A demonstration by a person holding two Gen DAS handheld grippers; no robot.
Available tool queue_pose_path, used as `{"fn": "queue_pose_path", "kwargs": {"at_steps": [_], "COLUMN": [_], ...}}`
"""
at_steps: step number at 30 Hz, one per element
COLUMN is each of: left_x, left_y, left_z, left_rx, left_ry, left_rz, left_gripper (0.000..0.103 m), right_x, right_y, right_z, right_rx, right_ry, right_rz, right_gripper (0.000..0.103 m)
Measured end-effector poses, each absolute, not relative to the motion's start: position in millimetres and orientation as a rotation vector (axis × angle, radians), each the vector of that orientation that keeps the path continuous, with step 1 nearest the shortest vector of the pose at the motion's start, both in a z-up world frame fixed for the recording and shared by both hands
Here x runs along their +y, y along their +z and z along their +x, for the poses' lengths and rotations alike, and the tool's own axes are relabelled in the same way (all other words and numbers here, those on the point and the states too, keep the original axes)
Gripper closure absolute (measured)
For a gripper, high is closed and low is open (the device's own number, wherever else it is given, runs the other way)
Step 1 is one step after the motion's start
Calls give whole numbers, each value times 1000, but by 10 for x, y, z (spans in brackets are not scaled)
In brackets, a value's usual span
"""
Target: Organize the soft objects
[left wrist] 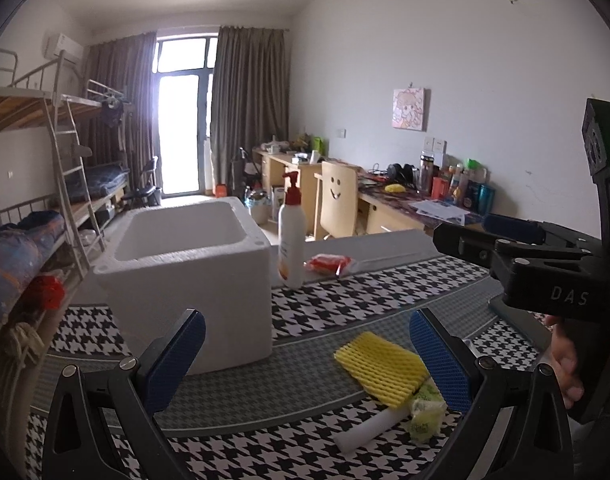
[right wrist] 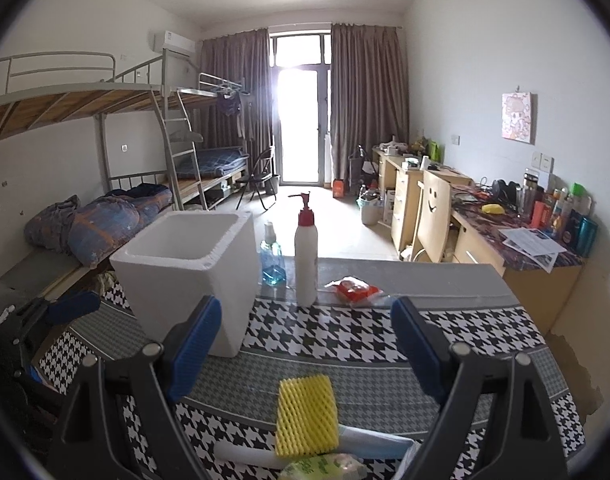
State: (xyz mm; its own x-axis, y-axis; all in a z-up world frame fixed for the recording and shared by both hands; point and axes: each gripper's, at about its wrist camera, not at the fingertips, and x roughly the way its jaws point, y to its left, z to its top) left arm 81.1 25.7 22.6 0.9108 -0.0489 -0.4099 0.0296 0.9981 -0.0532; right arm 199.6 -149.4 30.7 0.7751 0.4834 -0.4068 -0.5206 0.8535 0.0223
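A yellow foam net sleeve [left wrist: 379, 368] [right wrist: 307, 414] lies on the houndstooth tablecloth, on top of a white foam roll [left wrist: 371, 428] [right wrist: 249, 454], with a green-printed soft packet [left wrist: 425, 416] [right wrist: 325, 468] beside it. A white foam box [left wrist: 189, 268] [right wrist: 189, 268], open at the top, stands at the left. My left gripper [left wrist: 307, 354] is open and empty, with the sleeve near its right finger. My right gripper [right wrist: 305, 344] is open and empty above the sleeve; it also shows in the left wrist view [left wrist: 461, 236].
A white pump bottle with a red top [left wrist: 291, 236] [right wrist: 306, 256], a blue liquid bottle [right wrist: 272, 258] and a red packet [left wrist: 329, 263] [right wrist: 355, 290] stand at the table's far edge. Bunk beds are at the left, desks and a chair at the right.
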Motion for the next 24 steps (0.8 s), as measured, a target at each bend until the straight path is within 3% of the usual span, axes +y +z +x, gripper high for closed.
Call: {"fn": "queue_pose_path", "kwargs": {"at_steps": [24], "left_x": [63], "left_y": [-166], "left_z": [906], "left_rx": [513], "left_ry": [-128], "left_rz": [-6], "left_gripper": [1], "right_x": [-1858], "right_y": [-21], "right_z": [1902], "right_rx": [457], "right_ry": [430], "right_rz": [-65], "right_gripper": [14]}}
